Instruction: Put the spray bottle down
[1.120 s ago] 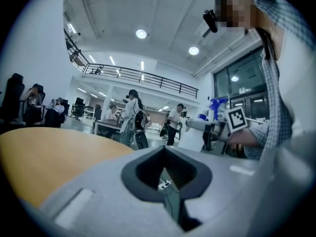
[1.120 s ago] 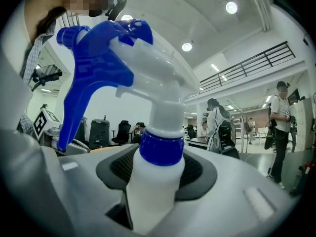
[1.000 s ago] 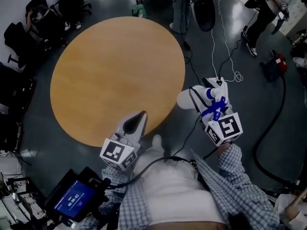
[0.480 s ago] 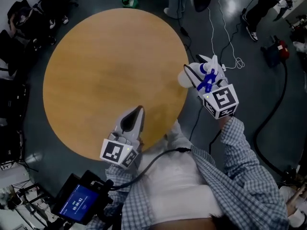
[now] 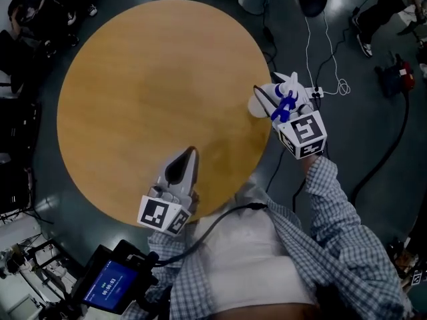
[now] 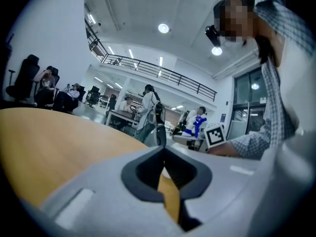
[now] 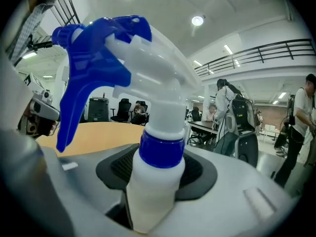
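Note:
A white spray bottle (image 7: 157, 132) with a blue trigger and collar stands upright between the jaws of my right gripper (image 7: 157, 171), which is shut on its neck. In the head view the spray bottle (image 5: 261, 103) and right gripper (image 5: 277, 97) hang at the right rim of the round wooden table (image 5: 153, 79), with the bottle body just over the edge. My left gripper (image 5: 190, 155) sits over the table's near edge, shut and holding nothing. In the left gripper view its jaws (image 6: 164, 149) meet at the tips above the table (image 6: 49, 137).
White cables (image 5: 323, 79) trail over the dark floor right of the table. A device with a blue screen (image 5: 107, 282) sits at my lower left. Black chairs and seated people (image 5: 30, 12) are beyond the table's far left, and other people stand at the back.
My right gripper has carried the spray bottle from the floor side to the table's right rim. The left gripper has shifted slightly over the near edge.

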### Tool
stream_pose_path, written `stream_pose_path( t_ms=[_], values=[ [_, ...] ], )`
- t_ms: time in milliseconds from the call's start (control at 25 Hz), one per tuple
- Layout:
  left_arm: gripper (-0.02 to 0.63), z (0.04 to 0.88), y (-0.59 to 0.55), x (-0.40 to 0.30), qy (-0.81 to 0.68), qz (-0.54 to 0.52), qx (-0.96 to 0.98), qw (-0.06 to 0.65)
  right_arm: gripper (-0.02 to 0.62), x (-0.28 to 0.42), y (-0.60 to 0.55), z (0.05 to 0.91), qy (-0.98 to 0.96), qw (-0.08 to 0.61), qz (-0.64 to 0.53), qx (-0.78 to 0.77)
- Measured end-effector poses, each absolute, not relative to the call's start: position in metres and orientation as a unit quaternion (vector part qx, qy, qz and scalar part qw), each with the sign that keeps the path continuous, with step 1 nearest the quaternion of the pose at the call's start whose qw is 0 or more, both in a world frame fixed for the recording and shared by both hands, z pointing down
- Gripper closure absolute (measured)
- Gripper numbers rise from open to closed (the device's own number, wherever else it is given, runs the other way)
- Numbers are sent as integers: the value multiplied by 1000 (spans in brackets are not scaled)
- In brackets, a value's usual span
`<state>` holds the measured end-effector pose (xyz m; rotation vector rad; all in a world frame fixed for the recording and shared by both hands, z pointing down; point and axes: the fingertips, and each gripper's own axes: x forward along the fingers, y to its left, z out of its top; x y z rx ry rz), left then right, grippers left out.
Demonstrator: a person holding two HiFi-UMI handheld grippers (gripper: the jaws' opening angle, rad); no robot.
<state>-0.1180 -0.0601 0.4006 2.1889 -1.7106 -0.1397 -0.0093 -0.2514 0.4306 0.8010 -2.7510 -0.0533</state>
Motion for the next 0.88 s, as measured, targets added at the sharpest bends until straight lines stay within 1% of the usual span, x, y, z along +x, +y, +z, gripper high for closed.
stream_pose_path(
  t_ms=[240,480,880],
  values=[
    [604,403,-61,-121,-612,-48,768,183,383,-21,-251,440,-953,158,-21,259],
    [604,406,-55,-126,-618,-47,763,184,383,-34,-246,442,-955,161,-26,248],
    [604,406,-57,-126,-617,-49,763,186,382,-30,-256,444,-952,162,-19,258]
  ],
)
